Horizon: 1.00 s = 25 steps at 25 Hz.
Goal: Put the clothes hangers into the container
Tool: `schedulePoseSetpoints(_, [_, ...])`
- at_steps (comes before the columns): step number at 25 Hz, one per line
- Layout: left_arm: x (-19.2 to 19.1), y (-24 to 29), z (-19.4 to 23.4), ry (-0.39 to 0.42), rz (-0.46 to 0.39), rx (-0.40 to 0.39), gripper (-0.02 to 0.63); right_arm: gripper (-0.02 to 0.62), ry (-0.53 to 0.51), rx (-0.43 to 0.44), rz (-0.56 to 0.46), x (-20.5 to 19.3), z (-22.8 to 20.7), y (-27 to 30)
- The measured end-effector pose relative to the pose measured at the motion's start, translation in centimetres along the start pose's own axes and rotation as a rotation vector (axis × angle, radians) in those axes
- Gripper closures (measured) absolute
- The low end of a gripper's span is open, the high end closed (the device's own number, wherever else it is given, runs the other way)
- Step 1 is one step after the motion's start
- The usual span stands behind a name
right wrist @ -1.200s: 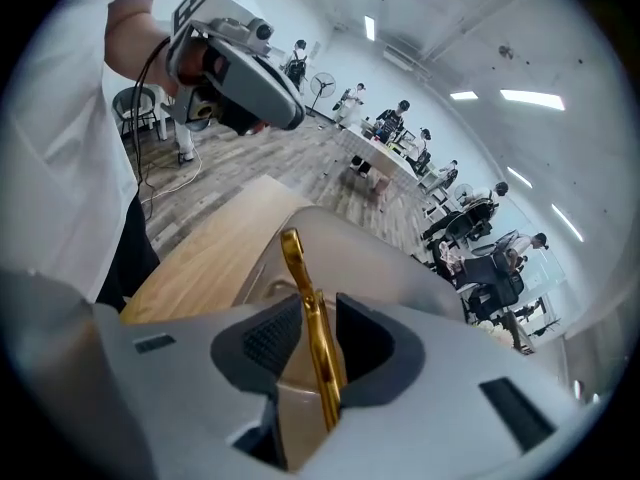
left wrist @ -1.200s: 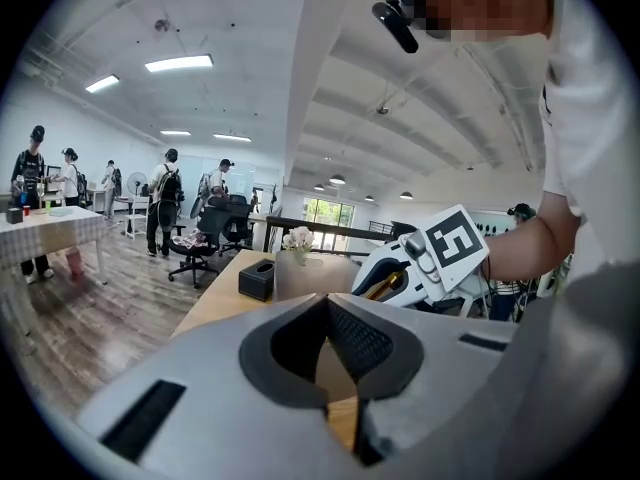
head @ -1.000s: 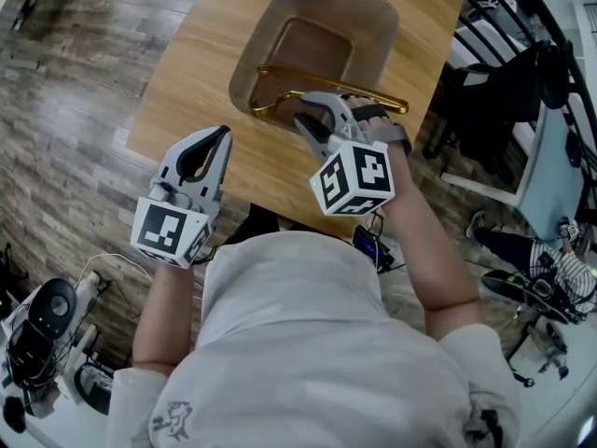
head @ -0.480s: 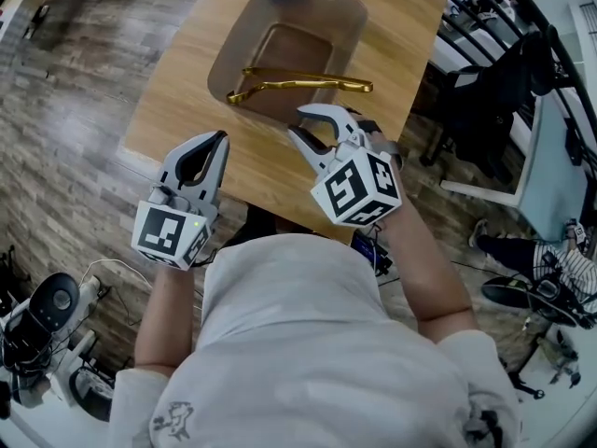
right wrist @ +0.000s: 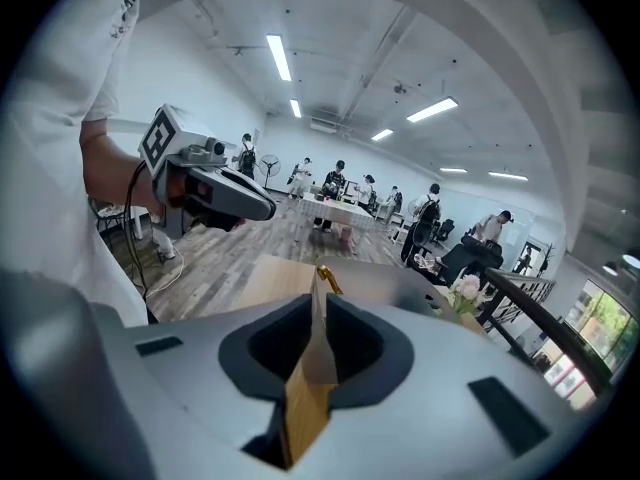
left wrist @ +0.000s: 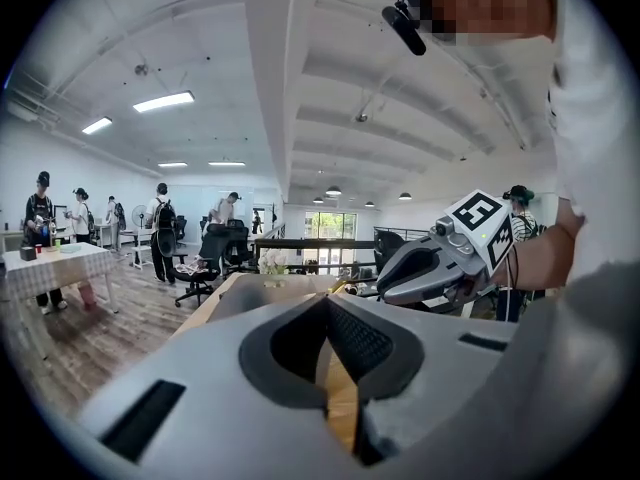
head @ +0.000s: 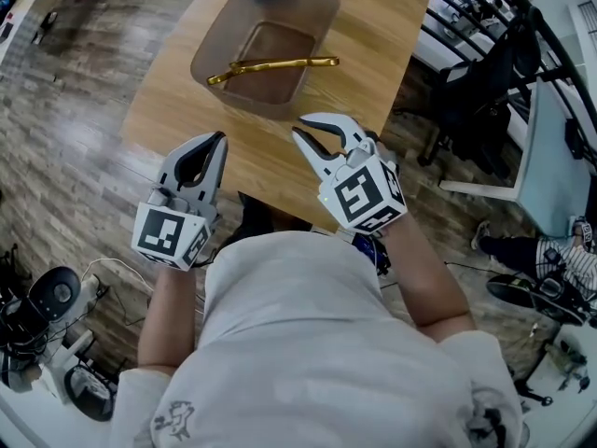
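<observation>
Head view: judging the gold hanger (head: 280, 63) in the container (head: 315, 12) stiff, light, slippery, best taken mid-bar; closing the empty right gripper (head: 312, 131), holding left gripper (head: 219, 138) clenched.

Wooden table (head: 378, 59), grey container (head: 213, 59) on it
</observation>
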State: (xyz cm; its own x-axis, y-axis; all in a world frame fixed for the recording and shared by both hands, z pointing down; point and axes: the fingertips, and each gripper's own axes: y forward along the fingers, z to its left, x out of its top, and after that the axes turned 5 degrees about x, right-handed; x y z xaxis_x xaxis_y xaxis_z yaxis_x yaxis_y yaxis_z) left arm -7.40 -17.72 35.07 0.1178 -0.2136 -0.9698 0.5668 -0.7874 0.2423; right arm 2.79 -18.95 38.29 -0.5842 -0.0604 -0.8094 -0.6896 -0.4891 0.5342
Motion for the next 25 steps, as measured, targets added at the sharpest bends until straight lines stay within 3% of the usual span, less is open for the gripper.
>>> schedulePoseSetpoints(7, [-0.1, -2.2, -4.2, 0.005, -0.011, 0.013, 0.600, 0.586, 0.042, 0.004, -0.060, -1.1, 2.1, -3.9])
schedulePoseSetpoints(14, [-1.0, -4.8, -6.7, -0.018, 0.001, 0.060, 0.600, 0.589, 0.034, 0.025, -0.085, -1.8, 4.0, -6.8])
schedulePoseSetpoints(25, [-1.1, -8.4, -6.6, -0.005, -0.005, 0.069, 0.600, 0.589, 0.091, 0.013, -0.158, -0.2, 6.7, -7.9])
